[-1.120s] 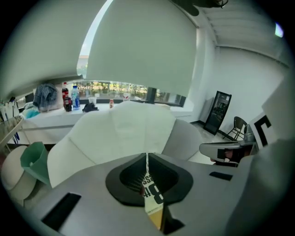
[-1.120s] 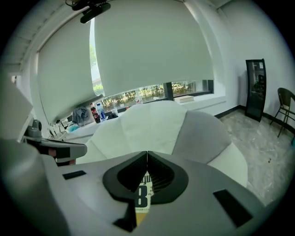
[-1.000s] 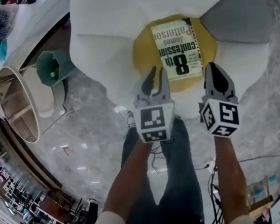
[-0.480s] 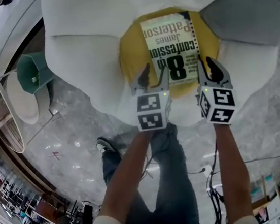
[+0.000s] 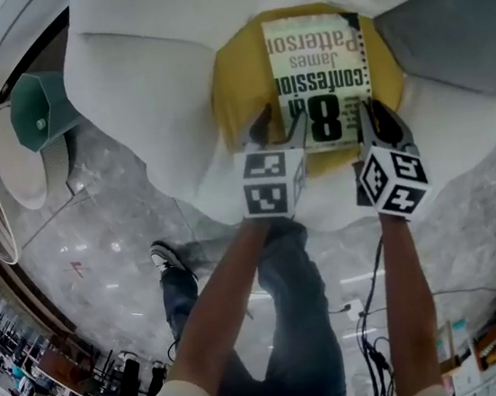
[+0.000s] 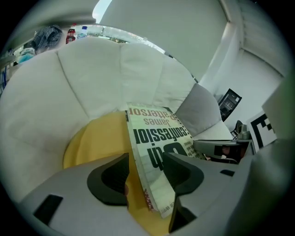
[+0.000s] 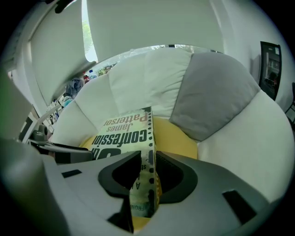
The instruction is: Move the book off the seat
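Note:
A paperback book (image 5: 318,75) lies flat on the round yellow seat cushion (image 5: 238,85) of a white padded chair (image 5: 142,80). My left gripper (image 5: 280,129) is at the book's near left corner. Its jaws have just been opening and stand wide, and the book's (image 6: 156,143) left edge runs between them with a gap on the outer side. My right gripper (image 5: 375,117) is at the near right corner. Its jaws have also just been opening, and the right edge of the book (image 7: 124,131) stands between them in the right gripper view, close to both pads.
A grey cushion (image 5: 452,30) leans in the chair's right side, just beyond the book. On the marble floor to the left stand a green stool (image 5: 37,111) and a round white table (image 5: 18,168). The person's shoe (image 5: 170,262) and cables (image 5: 372,312) lie below the chair's front.
Both grippers have sunk toward the seat and reached the book's near corners. Their jaws have gone from nearly shut to open, and each now straddles an edge of the book.

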